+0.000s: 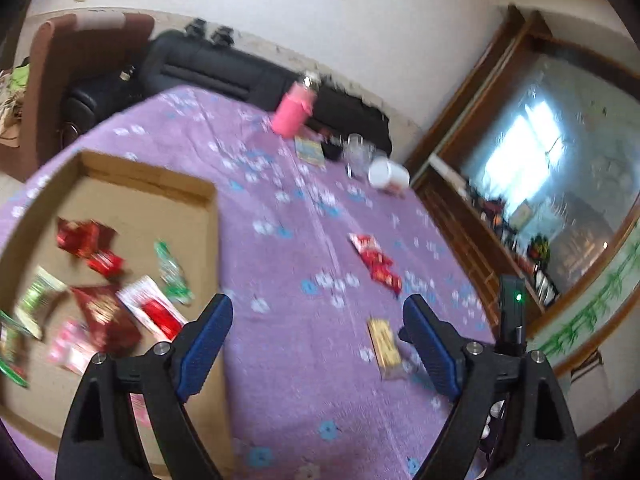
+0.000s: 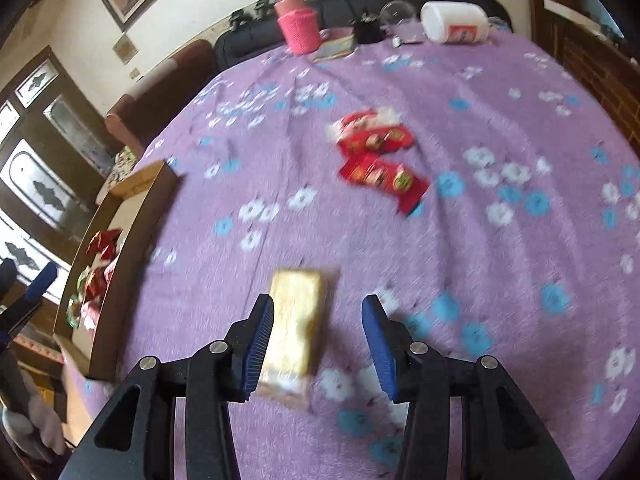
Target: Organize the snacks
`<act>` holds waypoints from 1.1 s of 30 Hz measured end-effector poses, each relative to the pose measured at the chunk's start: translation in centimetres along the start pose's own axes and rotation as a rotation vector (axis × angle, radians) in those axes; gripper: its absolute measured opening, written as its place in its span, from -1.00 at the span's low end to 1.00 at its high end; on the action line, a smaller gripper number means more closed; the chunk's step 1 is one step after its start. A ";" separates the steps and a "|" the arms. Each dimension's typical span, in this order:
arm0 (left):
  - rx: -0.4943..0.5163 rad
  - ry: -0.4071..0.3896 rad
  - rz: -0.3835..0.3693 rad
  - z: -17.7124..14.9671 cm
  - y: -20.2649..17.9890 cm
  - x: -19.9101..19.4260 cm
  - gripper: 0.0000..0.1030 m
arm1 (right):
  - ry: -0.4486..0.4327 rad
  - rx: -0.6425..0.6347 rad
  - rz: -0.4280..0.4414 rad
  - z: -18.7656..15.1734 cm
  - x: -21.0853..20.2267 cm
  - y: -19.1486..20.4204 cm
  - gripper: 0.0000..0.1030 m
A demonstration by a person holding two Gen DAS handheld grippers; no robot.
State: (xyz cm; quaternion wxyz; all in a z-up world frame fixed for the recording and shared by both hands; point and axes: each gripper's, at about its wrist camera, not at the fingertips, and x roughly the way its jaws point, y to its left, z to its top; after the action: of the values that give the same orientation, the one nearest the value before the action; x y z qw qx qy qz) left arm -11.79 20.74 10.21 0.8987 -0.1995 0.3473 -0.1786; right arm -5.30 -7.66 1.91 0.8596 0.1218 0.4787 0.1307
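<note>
A yellow snack packet [image 2: 296, 332] lies on the purple flowered cloth between the open fingers of my right gripper [image 2: 318, 348], nearer the left finger; it also shows in the left wrist view [image 1: 385, 346]. Two red snack packets [image 2: 376, 156] lie farther out on the cloth, also in the left wrist view [image 1: 376, 262]. A shallow cardboard box [image 1: 172, 196] at the left holds several red, green and pink packets [image 1: 104, 312]. My left gripper [image 1: 318, 340] is open and empty above the cloth, beside the box's right wall.
A pink bottle [image 2: 298, 24], a small book [image 2: 336, 48], a dark cup, a glass [image 2: 396, 14] and a white jar lying on its side [image 2: 456, 22] stand at the table's far edge. A black sofa [image 1: 224, 68] is behind. A wooden cabinet [image 1: 500, 200] is at the right.
</note>
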 end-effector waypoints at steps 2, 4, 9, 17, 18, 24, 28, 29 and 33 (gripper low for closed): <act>0.018 0.031 0.008 -0.4 -1.0 1.1 0.68 | 0.004 -0.024 0.008 -0.3 0.8 0.8 -0.04; 0.037 0.040 0.024 -0.5 -1.7 1.3 0.68 | 0.008 -0.042 0.021 -0.3 1.6 1.4 -0.04; 0.070 0.028 0.069 -0.4 -2.4 0.8 0.68 | -0.114 0.022 0.019 2.3 -0.7 -0.5 -0.04; 0.008 0.052 0.068 -0.8 -1.0 1.7 0.68 | -0.084 0.130 -0.073 9.3 4.6 -6.2 -0.33; 0.007 0.051 0.073 -0.8 -0.9 1.7 0.68 | -0.054 0.148 -0.040 9.2 5.3 -6.2 -0.33; -0.027 0.053 0.084 -0.6 0.3 2.1 0.68 | 0.086 0.092 0.310 6.7 6.4 -1.5 -0.32; -0.012 0.067 0.071 -1.0 -0.1 2.4 0.68 | 0.028 0.113 0.350 5.6 3.6 -1.5 -0.31; -0.008 0.069 0.070 -1.1 -0.1 2.4 0.68 | 0.016 0.090 0.283 5.3 3.0 -1.5 -0.29; 0.000 0.082 0.055 -1.2 -0.4 3.2 0.68 | 0.037 0.018 0.164 3.1 1.9 -1.4 -0.18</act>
State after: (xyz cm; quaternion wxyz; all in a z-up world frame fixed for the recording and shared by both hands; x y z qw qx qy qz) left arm -10.48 18.58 7.78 0.8882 -0.1825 0.3894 -0.1617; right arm -1.58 -8.62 1.51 0.8357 0.1661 0.4843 0.1987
